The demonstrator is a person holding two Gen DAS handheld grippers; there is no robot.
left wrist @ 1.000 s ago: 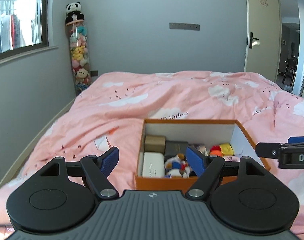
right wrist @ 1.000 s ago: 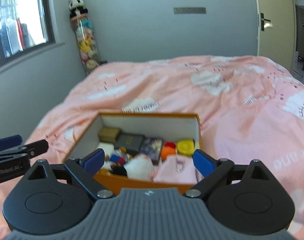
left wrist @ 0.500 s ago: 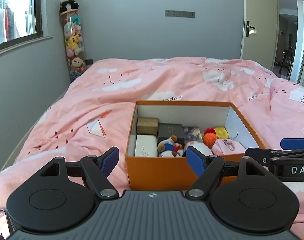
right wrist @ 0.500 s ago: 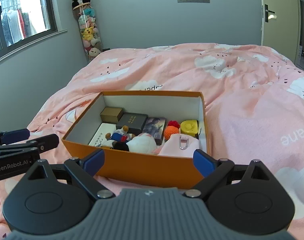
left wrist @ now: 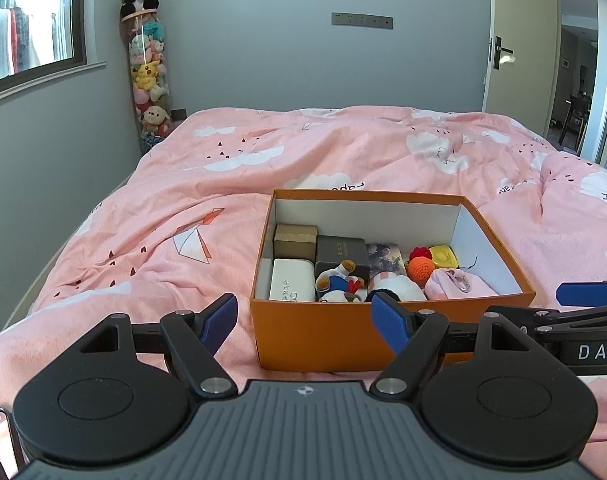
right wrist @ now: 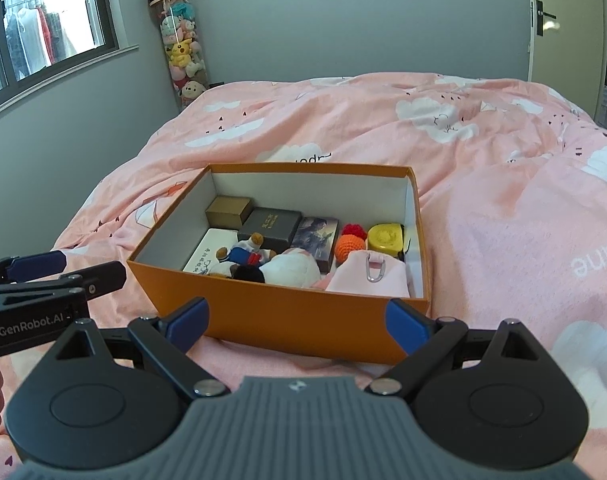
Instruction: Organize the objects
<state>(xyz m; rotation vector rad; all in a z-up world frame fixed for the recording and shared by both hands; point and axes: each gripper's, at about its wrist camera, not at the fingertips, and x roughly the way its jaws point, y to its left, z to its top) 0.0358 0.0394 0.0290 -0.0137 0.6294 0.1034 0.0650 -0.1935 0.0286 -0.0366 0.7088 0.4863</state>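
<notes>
The orange box (right wrist: 287, 316) is seen on the bed (right wrist: 503, 208) just ahead of the spread, empty left gripper (left wrist: 305, 318) and right gripper (right wrist: 297, 322).

Our right gripper (right wrist: 299, 320) hovers with its jaws spread wide and nothing between them, just short of the near wall of the orange box (right wrist: 287, 320) on the bed (right wrist: 503, 200). Ahead of us inside the box lie a white plush toy (right wrist: 293, 270), a pink pouch (right wrist: 369, 278), an orange crocheted ball (right wrist: 347, 246), a yellow tape measure (right wrist: 385, 237) and a dark box (right wrist: 271, 224). The left gripper (right wrist: 63, 268) reaches in from our left, beside the box.
</notes>
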